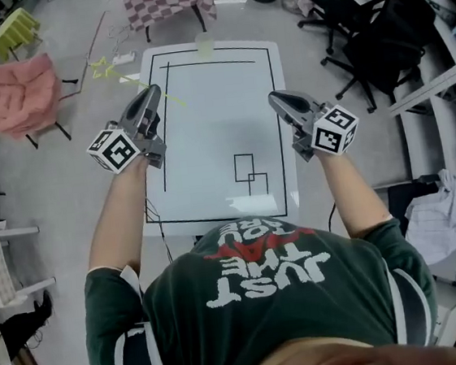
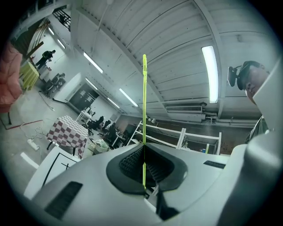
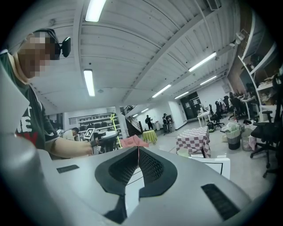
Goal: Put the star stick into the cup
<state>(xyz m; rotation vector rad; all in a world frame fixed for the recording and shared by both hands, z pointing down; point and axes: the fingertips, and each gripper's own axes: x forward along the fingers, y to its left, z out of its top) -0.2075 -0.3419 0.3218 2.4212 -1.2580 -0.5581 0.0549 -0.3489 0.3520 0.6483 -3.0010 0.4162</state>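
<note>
The yellow-green star stick [image 1: 171,99] lies slantwise over the table's left edge, its star [image 1: 103,67] out past the far left corner. My left gripper [image 1: 151,96] is shut on the thin stick [image 2: 144,101], which rises straight up from between the pads in the left gripper view. A pale translucent cup [image 1: 205,46] stands at the far edge of the white table [image 1: 205,123]. My right gripper [image 1: 277,100] hovers over the table's right side, shut with nothing in it [image 3: 138,150]. From there I also see the stick [image 3: 116,132] beside the left gripper.
A pink-draped chair [image 1: 18,95] and a yellow-green chair [image 1: 14,30] stand to the left. A checkered table [image 1: 168,0] is behind the cup. Black office chairs [image 1: 357,24] sit at the right. Cables lie on the floor by the far left corner.
</note>
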